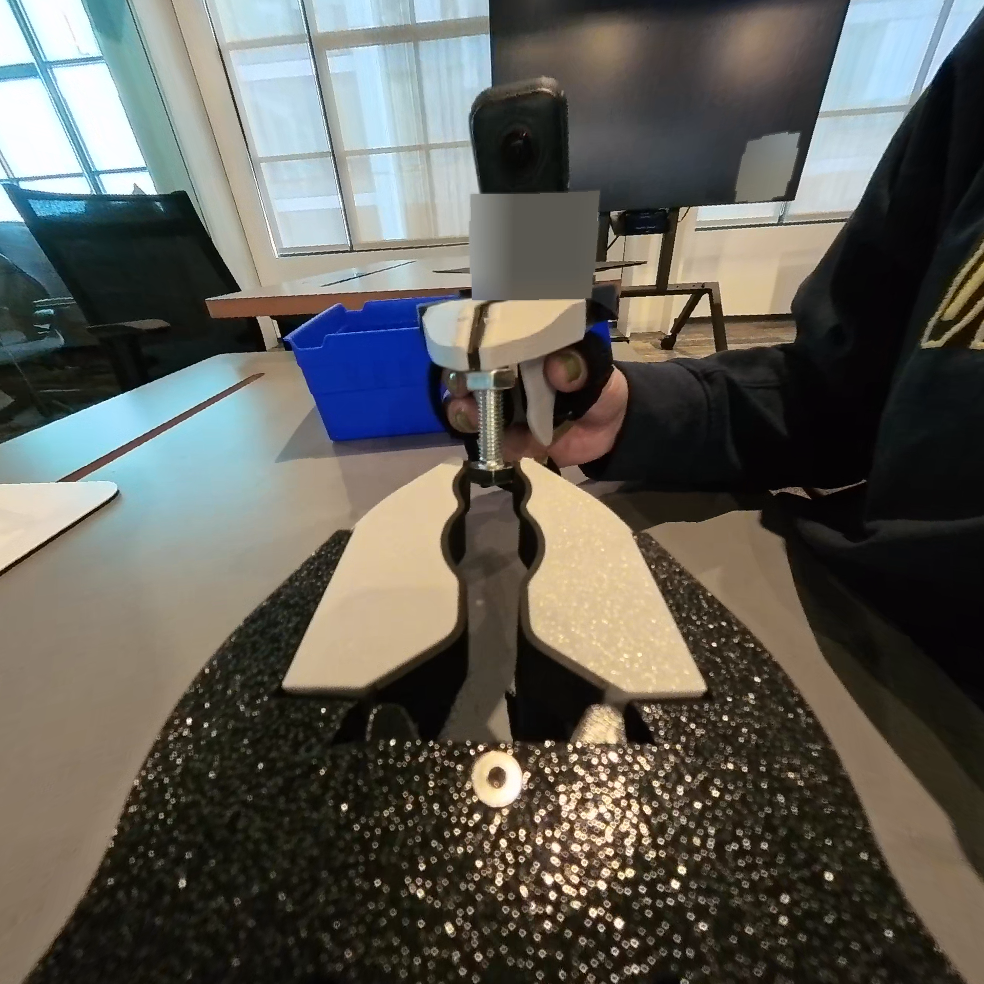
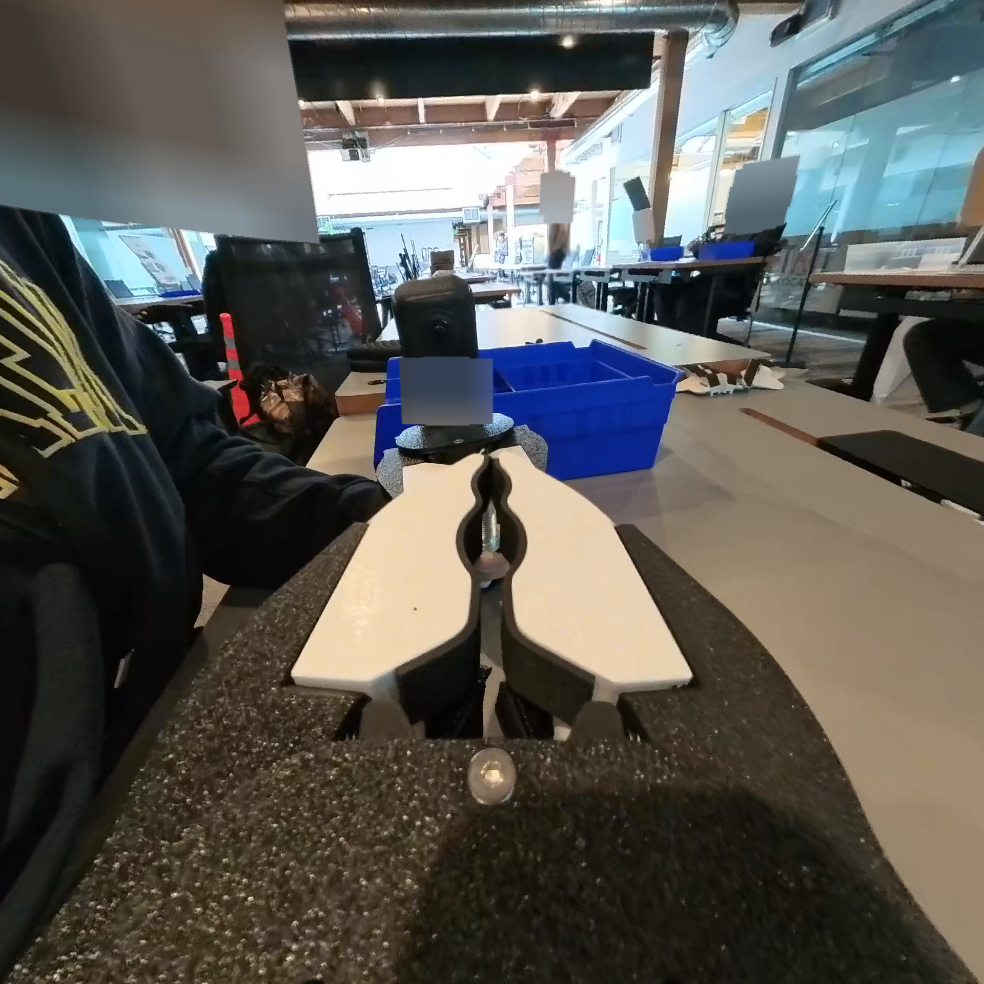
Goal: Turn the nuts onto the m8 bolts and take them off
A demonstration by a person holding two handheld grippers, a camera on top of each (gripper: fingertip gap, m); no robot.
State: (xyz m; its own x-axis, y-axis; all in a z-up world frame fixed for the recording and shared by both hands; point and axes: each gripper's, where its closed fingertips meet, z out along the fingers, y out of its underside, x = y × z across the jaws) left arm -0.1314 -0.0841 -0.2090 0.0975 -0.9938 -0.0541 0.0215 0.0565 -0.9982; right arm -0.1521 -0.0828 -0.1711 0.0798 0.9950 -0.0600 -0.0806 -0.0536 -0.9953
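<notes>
Two tools meet on one upright bolt (image 1: 491, 426): right tool (image 1: 479, 351) grips its head above, left tool (image 1: 491, 475) clamps the nut (image 1: 490, 469) directly below

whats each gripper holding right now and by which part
Left gripper grips the nut at the lower end of the bolt. Right gripper is shut above the bolt's head; its contact is hidden.

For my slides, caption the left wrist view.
Left hand-held gripper clamps the nut while the right holds the bolt.
</notes>
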